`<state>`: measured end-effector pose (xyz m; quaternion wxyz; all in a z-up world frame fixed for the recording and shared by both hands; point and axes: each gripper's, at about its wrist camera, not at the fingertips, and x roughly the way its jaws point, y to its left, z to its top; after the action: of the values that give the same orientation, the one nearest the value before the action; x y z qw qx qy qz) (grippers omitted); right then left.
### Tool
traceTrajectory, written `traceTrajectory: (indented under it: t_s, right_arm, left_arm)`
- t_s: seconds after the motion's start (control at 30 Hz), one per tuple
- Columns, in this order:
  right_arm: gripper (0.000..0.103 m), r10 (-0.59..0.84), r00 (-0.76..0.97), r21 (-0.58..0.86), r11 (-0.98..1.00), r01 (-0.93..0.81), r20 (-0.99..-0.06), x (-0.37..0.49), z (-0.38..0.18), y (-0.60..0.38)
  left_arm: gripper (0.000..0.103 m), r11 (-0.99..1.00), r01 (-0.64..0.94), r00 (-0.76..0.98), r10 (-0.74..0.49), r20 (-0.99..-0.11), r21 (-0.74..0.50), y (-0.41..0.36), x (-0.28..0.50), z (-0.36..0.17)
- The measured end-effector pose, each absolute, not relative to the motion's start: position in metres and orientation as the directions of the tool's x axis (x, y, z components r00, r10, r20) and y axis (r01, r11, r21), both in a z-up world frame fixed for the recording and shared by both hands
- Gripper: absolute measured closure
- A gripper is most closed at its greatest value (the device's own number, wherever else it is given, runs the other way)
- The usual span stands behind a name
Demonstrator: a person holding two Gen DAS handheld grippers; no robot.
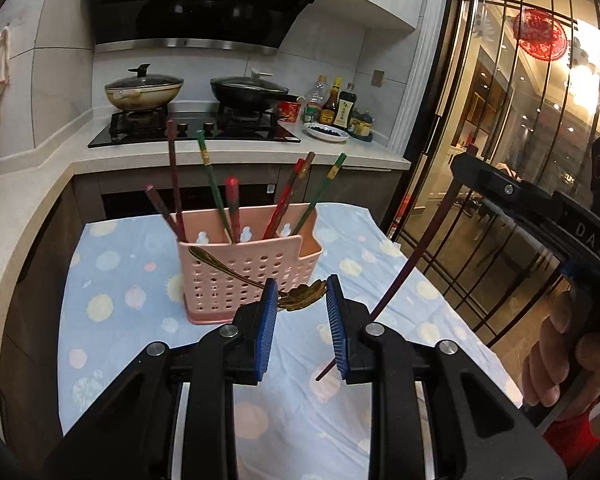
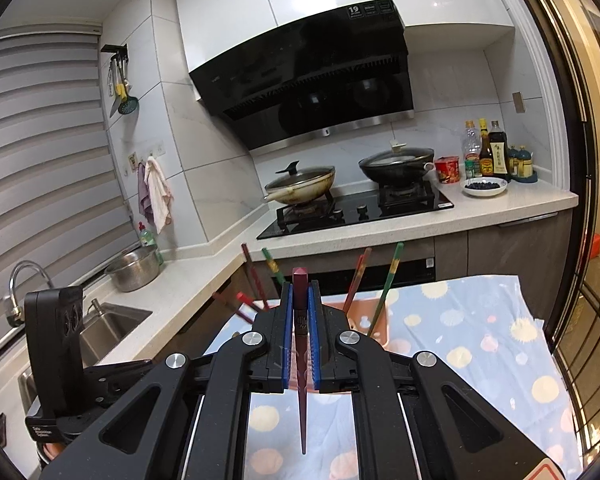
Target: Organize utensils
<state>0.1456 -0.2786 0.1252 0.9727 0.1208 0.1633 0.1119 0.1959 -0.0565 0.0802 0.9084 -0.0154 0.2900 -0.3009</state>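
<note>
Fingers [image 2: 315, 344] of my right gripper [image 2: 300, 340] are clenching a dark red chopstick [image 2: 301, 360] above the cloth-covered surface [image 2: 480, 340], while my left gripper [image 1: 302, 320] is hanging released near the pink holder [image 1: 248, 276] (a gold spoon [image 1: 256, 280] is lying just ahead of it).

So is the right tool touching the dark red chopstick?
Touching. The right wrist view shows the right tool with both blue pads pressed against the dark red chopstick, no gap either side.
</note>
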Motion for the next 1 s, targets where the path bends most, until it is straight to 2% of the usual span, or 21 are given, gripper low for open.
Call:
traceTrajectory:
  t_s: [0.33,0.67,0.8,0.83,0.87,0.93,1.0]
  right_arm:
    - [0.096,0.237,0.918,0.286,0.947,-0.145,-0.318,0.143,0.111,-0.297]
    - [0.096,0.259,0.893,0.314,0.939,-0.142,-0.368,0.136,0.083,-0.295]
    - [0.096,0.262,0.889,0.317,0.938,-0.142,-0.375,0.133,0.080,-0.294]
    - [0.096,0.261,0.890,0.318,0.938,-0.141,-0.375,0.133,0.080,-0.294]
    - [0.096,0.261,0.890,0.318,0.938,-0.141,-0.375,0.133,0.080,-0.294]
    - [0.096,0.259,0.891,0.318,0.938,-0.140,-0.373,0.132,0.080,-0.294]
    - [0.096,0.259,0.892,0.319,0.937,-0.140,-0.371,0.132,0.080,-0.294]
  left_arm:
    - [0.079,0.795,0.567,0.592,-0.576,-0.564,-0.216,-0.078,0.189,0.047]
    - [0.078,0.806,0.520,0.430,-0.532,-0.730,-0.282,-0.066,0.147,-0.058]
    - [0.078,0.807,0.520,0.387,-0.516,-0.764,-0.281,-0.060,0.133,-0.078]
    - [0.073,0.813,0.517,0.394,-0.505,-0.768,-0.270,-0.059,0.131,-0.078]
    - [0.059,0.823,0.506,0.408,-0.493,-0.768,-0.258,-0.056,0.130,-0.077]
    - [0.045,0.854,0.461,0.462,-0.463,-0.756,-0.241,-0.044,0.138,-0.073]
    - [0.045,0.883,0.408,0.492,-0.428,-0.758,-0.234,-0.035,0.152,-0.071]
